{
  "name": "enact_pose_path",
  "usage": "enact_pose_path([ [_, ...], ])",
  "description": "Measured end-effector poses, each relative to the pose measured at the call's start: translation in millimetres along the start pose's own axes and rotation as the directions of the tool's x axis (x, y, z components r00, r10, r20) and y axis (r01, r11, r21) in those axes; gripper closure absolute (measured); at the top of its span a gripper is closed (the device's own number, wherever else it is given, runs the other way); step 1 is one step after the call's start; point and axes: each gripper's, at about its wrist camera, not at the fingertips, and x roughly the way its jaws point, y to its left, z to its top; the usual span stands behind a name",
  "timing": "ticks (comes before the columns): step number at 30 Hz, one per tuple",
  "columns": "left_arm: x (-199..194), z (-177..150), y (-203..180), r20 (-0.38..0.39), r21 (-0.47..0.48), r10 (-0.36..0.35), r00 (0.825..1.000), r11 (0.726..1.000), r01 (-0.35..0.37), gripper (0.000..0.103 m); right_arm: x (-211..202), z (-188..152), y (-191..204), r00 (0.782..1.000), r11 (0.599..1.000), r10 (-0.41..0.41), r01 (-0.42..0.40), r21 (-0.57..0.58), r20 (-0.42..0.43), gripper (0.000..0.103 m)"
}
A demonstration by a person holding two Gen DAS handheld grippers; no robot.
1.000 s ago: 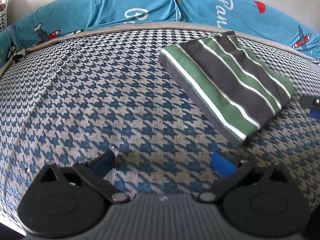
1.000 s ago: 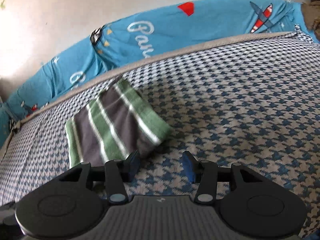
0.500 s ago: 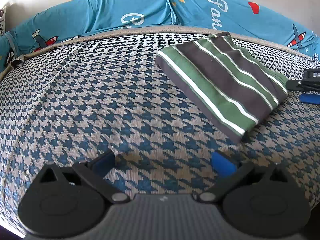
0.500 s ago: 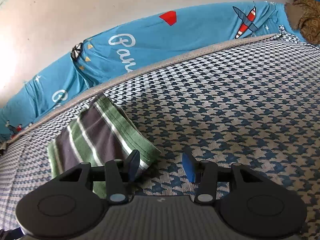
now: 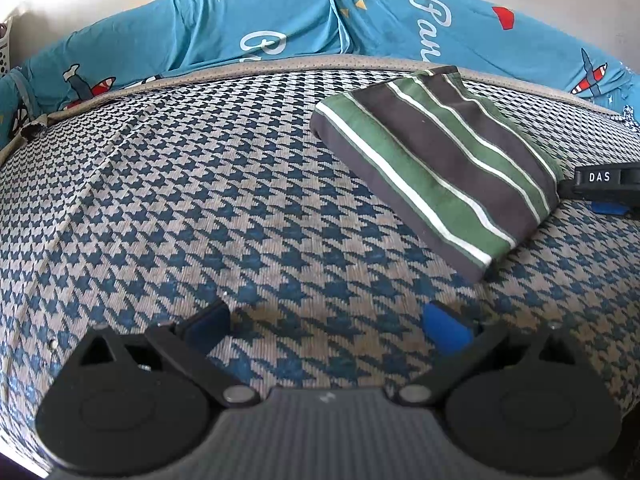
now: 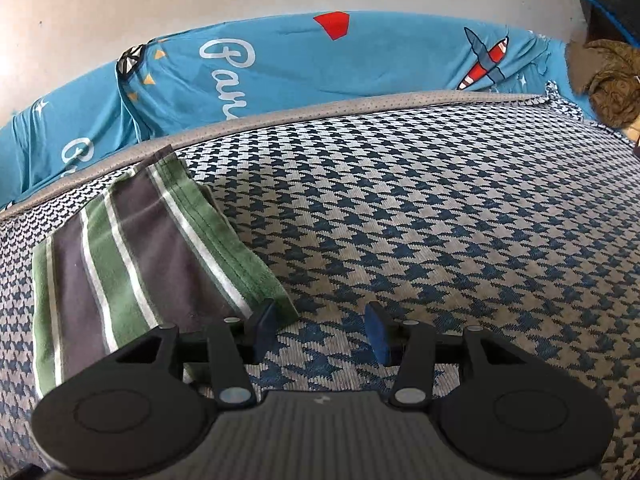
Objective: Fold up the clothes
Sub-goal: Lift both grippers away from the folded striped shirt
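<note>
A folded garment with green, dark grey and white stripes lies flat on the houndstooth bed cover. My left gripper hovers open over bare cover, well short of the garment, nothing between its blue pads. In the right wrist view the same garment lies to the left. My right gripper is open beside the garment's near right corner; its left pad sits just at that corner and only cover shows between the pads. The right gripper's tip shows at the left view's right edge, next to the garment.
A blue bolster printed with planes and lettering runs along the far edge of the bed against a pale wall. A brownish bundle of cloth sits at the far right corner. The cover stretches right of the garment.
My right gripper has swung right and dipped, so the garment slid to the left of its view; its tip reaches further into the left view. The left gripper has stayed put.
</note>
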Motion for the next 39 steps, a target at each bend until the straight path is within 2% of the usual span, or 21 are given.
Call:
enact_pose_path([
  [5, 0.2, 0.1, -0.6, 0.007, 0.003, -0.001, 1.0, 1.0, 0.001, 0.0, -4.0, 4.6, -0.6, 0.999, 0.999, -0.003, 0.004, 0.038, -0.032, 0.057],
  [10, 1.1, 1.2, -1.6, 0.015, 0.004, 0.0, 1.0, 1.0, 0.0, 0.0, -16.5, 5.7, -9.2, 0.995, 0.994, 0.052, -0.043, 0.104, -0.084, 0.056],
  [14, 2.5, 1.4, -3.8, 0.025, 0.001, 0.006, 1.0, 1.0, -0.006, 0.0, -22.9, 5.1, -10.9, 0.99, 0.991, 0.082, -0.069, 0.112, -0.117, 0.055],
  [18, 2.5, 1.5, -4.4, 0.034, -0.003, 0.013, 0.999, 1.0, -0.013, 0.0, -29.2, 0.4, -5.4, 0.986, 0.994, 0.092, -0.083, 0.07, -0.137, 0.054],
  [29, 3.8, 2.4, -6.0, 0.044, -0.015, 0.037, 0.998, 0.999, -0.037, 0.0, -41.0, -18.2, 13.7, 0.988, 0.993, 0.053, -0.068, -0.098, -0.146, 0.05],
  [39, 1.9, 0.5, -11.6, 0.029, -0.033, 0.052, 0.998, 0.998, -0.051, 0.0, -46.7, -21.7, 14.1, 0.985, 0.989, 0.064, -0.083, -0.119, -0.158, 0.048],
])
